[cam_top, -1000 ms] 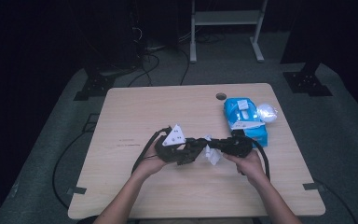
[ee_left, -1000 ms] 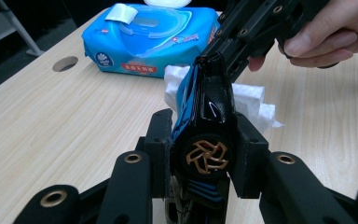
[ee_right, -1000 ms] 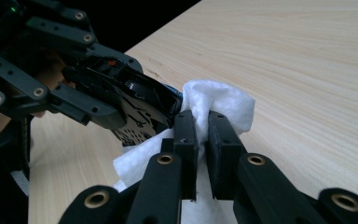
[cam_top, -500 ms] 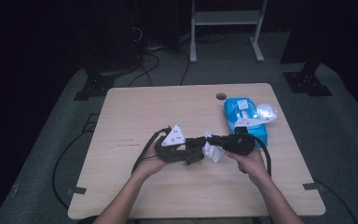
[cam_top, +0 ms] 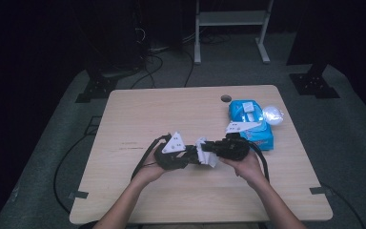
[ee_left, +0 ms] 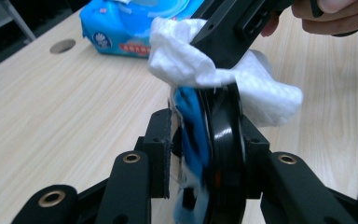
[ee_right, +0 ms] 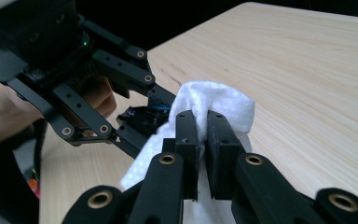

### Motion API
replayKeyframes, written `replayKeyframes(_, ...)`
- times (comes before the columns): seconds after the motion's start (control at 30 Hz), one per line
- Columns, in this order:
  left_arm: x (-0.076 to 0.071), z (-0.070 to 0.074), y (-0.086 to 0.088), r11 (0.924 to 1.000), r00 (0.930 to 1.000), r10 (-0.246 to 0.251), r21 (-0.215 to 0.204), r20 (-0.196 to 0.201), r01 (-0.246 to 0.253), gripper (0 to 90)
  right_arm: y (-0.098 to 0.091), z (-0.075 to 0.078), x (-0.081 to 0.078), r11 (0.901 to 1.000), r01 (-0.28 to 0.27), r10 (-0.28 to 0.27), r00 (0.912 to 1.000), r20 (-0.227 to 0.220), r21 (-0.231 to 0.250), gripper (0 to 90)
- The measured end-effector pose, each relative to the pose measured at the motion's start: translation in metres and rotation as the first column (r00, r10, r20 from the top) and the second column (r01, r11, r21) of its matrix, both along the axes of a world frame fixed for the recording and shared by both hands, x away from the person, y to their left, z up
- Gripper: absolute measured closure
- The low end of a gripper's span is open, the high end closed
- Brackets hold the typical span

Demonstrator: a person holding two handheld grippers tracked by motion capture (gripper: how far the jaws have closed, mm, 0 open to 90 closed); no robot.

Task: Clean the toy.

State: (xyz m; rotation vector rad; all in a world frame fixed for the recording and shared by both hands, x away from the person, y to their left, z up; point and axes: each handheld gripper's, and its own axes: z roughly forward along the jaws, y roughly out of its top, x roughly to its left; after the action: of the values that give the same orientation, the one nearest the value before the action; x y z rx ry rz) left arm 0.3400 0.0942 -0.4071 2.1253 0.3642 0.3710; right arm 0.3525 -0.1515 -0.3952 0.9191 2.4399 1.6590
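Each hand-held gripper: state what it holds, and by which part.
Left hand-held gripper clamps a black-and-blue disc-shaped object across its faces, near its lower part. Right hand-held gripper pinches a white wipe mid-fold.

On the table point(cam_top: 138, 119), near its front middle, the left gripper point(cam_top: 193, 156) and right gripper point(cam_top: 208, 149) meet tip to tip, the left one on the left, the right one on the right. Between them sits a wipe point(cam_top: 205, 151), pinched in the right gripper and lying against the top of a disc point(ee_left: 223, 140) that stands on edge in the left gripper. Behind the right gripper, toward the table's right edge, lies a wipe pack point(cam_top: 250, 119). A hole point(cam_top: 226, 98) sits just left of the pack, near the far edge.
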Motion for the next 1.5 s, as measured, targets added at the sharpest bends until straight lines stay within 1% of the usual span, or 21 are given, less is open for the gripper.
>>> replayKeyframes(0.03, 0.0, -0.001, 0.002, 1.0, 1.0, 0.004, 0.001, -0.002, -0.004, 64.0, 0.004, -0.001, 0.0, 0.9999, -0.005, 0.005, 1.0, 0.003, -0.012, 84.0)
replayKeyframes(0.13, 0.0, -0.01, 0.011, 0.9994, 0.9997, 0.017, 0.03, -0.02, -0.017, 65.5, 0.017, -0.006, 0.002, 0.9989, -0.017, 0.018, 0.9998, 0.005, -0.043, 84.0)
replayKeyframes(0.27, 0.003, -0.026, 0.02, 0.9989, 0.9977, 0.033, 0.035, -0.06, -0.031, 65.9, 0.029, -0.012, 0.005, 0.9952, -0.024, 0.025, 0.9996, 0.011, -0.095, 83.9)
replayKeyframes(0.33, 0.006, -0.035, 0.023, 0.9979, 0.9959, 0.045, 0.049, -0.079, -0.041, 65.8, 0.036, -0.018, 0.009, 0.9888, -0.02, 0.022, 0.9996, 0.015, -0.148, 83.9)
replayKeyframes(0.4, 0.008, -0.04, 0.026, 0.9969, 0.9948, 0.05, 0.065, -0.088, -0.045, 65.7, 0.04, -0.021, 0.011, 0.9848, -0.016, 0.018, 0.9998, 0.012, -0.173, 83.9)
replayKeyframes(0.5, 0.009, -0.043, 0.028, 0.9968, 0.9936, 0.059, 0.06, -0.096, -0.053, 65.6, 0.049, -0.025, 0.01, 0.9799, -0.027, 0.031, 0.9994, 0.018, -0.198, 83.9)
replayKeyframes(0.63, 0.008, -0.043, 0.028, 0.9966, 0.9945, 0.058, 0.063, -0.088, -0.052, 65.3, 0.057, -0.025, 0.007, 0.9762, -0.035, 0.045, 0.998, 0.044, -0.214, 83.8)
replayKeyframes(0.73, 0.007, -0.043, 0.028, 0.9963, 0.9958, 0.049, 0.074, -0.077, -0.043, 65.5, 0.055, -0.024, 0.006, 0.9725, -0.03, 0.044, 0.9974, 0.057, -0.231, 83.4)
replayKeyframes(0.8, 0.007, -0.043, 0.028, 0.9963, 0.9956, 0.05, 0.074, -0.079, -0.044, 65.5, 0.051, -0.023, 0.007, 0.9646, 0.003, 0.02, 0.9962, 0.085, -0.264, 83.3)
replayKeyframes(0.83, 0.007, -0.043, 0.028, 0.9963, 0.9958, 0.049, 0.075, -0.077, -0.044, 65.5, 0.047, -0.023, 0.009, 0.963, 0.013, 0.011, 0.9962, 0.086, -0.269, 83.3)
replayKeyframes(0.9, 0.008, -0.044, 0.028, 0.9961, 0.9957, 0.049, 0.077, -0.079, -0.043, 65.7, 0.04, -0.024, 0.014, 0.9655, 0.023, -0.006, 0.9977, 0.068, -0.259, 83.0)
replayKeyframes(0.93, 0.007, -0.045, 0.026, 0.9953, 0.9957, 0.047, 0.088, -0.079, -0.04, 66.5, 0.038, -0.025, 0.015, 0.9664, 0.033, -0.017, 0.9978, 0.064, -0.255, 83.0)
replayKeyframes(1.03, 0.006, -0.047, 0.024, 0.9954, 0.996, 0.04, 0.09, -0.081, -0.032, 67.4, 0.035, -0.024, 0.015, 0.9603, 0.066, -0.043, 0.9949, 0.091, -0.271, 83.1)
replayKeyframes(1.07, 0.007, -0.046, 0.024, 0.9953, 0.9961, 0.038, 0.092, -0.08, -0.03, 67.4, 0.035, -0.024, 0.015, 0.9598, 0.07, -0.046, 0.9946, 0.093, -0.272, 83.1)
replayKeyframes(1.1, 0.007, -0.045, 0.023, 0.9957, 0.9957, 0.038, 0.087, -0.084, -0.031, 67.2, 0.034, -0.024, 0.015, 0.9628, 0.068, -0.048, 0.9956, 0.08, -0.262, 83.1)
replayKeyframes(1.2, 0.01, -0.043, 0.018, 0.9959, 0.9953, 0.038, 0.085, -0.089, -0.03, 60.9, 0.035, -0.027, 0.016, 0.9736, 0.045, -0.037, 0.9985, 0.042, -0.224, 83.2)
replayKeyframes(1.23, 0.011, -0.042, 0.016, 0.9954, 0.9951, 0.036, 0.092, -0.092, -0.027, 57.6, 0.036, -0.027, 0.016, 0.9802, 0.027, -0.023, 0.9995, 0.021, -0.196, 83.2)
replayKeyframes(1.33, 0.012, -0.041, 0.01, 0.994, 0.9955, 0.029, 0.107, -0.09, -0.02, 53.3, 0.036, -0.023, 0.013, 0.9909, 0.007, -0.006, 0.9999, 0.011, -0.134, 83.3)
replayKeyframes(1.37, 0.013, -0.041, 0.009, 0.9938, 0.9955, 0.025, 0.11, -0.091, -0.015, 51.6, 0.034, -0.019, 0.013, 0.9953, 0.001, -0.001, 1.0, -0.002, -0.097, 83.3)
replayKeyframes(1.47, 0.013, -0.039, 0.007, 0.9938, 0.9957, 0.031, 0.109, -0.088, -0.021, 47.6, 0.028, -0.012, 0.013, 0.9994, 0.005, -0.005, 1.0, -0.007, -0.035, 83.3)
replayKeyframes(1.5, 0.014, -0.038, 0.006, 0.9935, 0.9958, 0.031, 0.111, -0.086, -0.021, 45.9, 0.024, -0.01, 0.014, 0.9996, 0.01, -0.011, 0.9999, -0.007, -0.025, 83.3)
